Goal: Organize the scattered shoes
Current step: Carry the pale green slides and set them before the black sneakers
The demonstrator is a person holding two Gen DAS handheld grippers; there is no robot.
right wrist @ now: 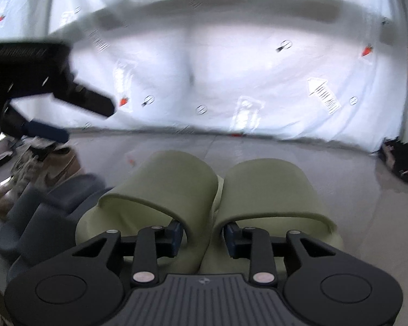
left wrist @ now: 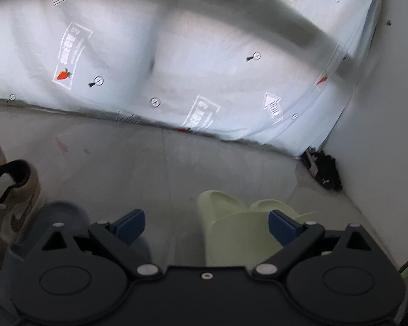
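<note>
A pair of pale green slippers (right wrist: 171, 182) lies side by side straight ahead in the right wrist view. My right gripper (right wrist: 204, 235) has one finger inside each slipper's strap and is shut on their two touching inner sides. In the left wrist view the green slippers (left wrist: 231, 233) show low and right of centre, behind my left gripper (left wrist: 206, 225), which is open with nothing between its fingers. The left gripper (right wrist: 76, 119) also reaches in from the left in the right wrist view, above a pair of tan sneakers (right wrist: 49, 168). Dark grey-blue slippers (right wrist: 40, 217) sit between the sneakers and the green pair.
The tan sneakers (left wrist: 16, 195) and a grey-blue slipper (left wrist: 62, 217) stand at the left on the grey floor (left wrist: 155, 168). A bed draped in a white carrot-print sheet (left wrist: 204, 68) runs along the back. A white wall (left wrist: 389, 108) closes the right, with a black object (left wrist: 326, 171) in the corner.
</note>
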